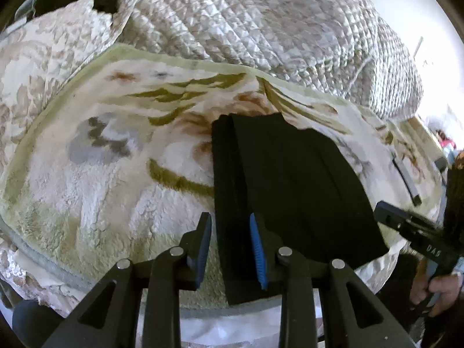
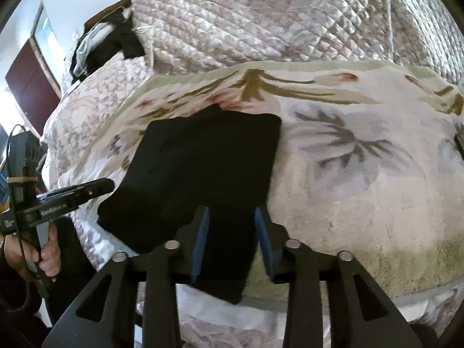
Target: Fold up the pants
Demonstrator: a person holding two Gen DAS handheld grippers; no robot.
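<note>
Black pants (image 1: pixel 290 179) (image 2: pixel 203 159) lie folded into a flat rectangle on a floral fleece blanket (image 1: pixel 116 174) (image 2: pixel 348 203). My left gripper (image 1: pixel 229 217) hovers over their near left edge, its blue pads apart; a sliver of blanket shows between the left pad and the cloth. My right gripper (image 2: pixel 232 211) stands over the near right edge with its pads spread, the black cloth lying flat between and under them. Each gripper also shows from the side in the other view: the right gripper (image 1: pixel 385 211) and the left gripper (image 2: pixel 108 185).
A quilted grey-white bedspread (image 1: pixel 261 23) (image 2: pixel 261 23) bulges behind the blanket. Dark clothes (image 2: pixel 116 40) are heaped at the far left corner. A thin dark strip (image 1: pixel 406 179) lies on the blanket's right side. A person's hands (image 1: pixel 440 290) (image 2: pixel 46 249) hold the handles. A brown door (image 2: pixel 29 87) stands far left.
</note>
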